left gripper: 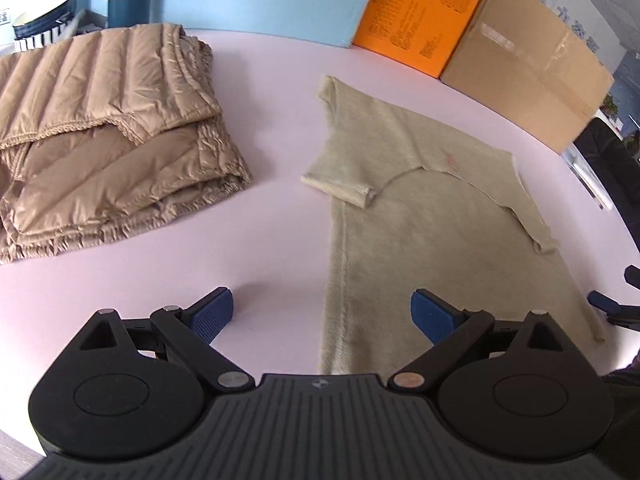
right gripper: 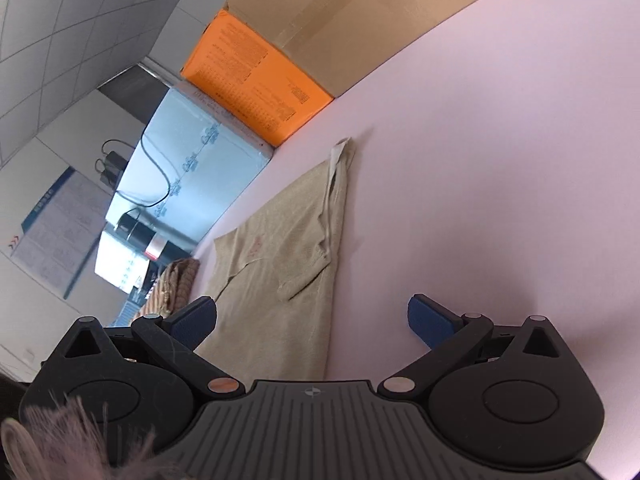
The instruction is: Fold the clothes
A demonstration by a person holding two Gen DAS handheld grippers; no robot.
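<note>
Folding the beige T-shirt (left gripper: 420, 216) is the step in hand, and it looks partly done: both sleeves are turned in over the body, and the shirt lies flat on the pink tabletop (left gripper: 272, 92), right of the already folded tan puffer jacket (left gripper: 108, 136). The left tool (left gripper: 322, 314) hovers with jaws spread wide over the shirt's near left edge, gripping nothing; the right tool (right gripper: 312, 322) is likewise wide and empty by the near right edge. Best to pinch both near corners evenly, catching all layers, lift low, then carry the hem toward the far collar, keeping side edges aligned so the tucked sleeves don't slip out.
</note>
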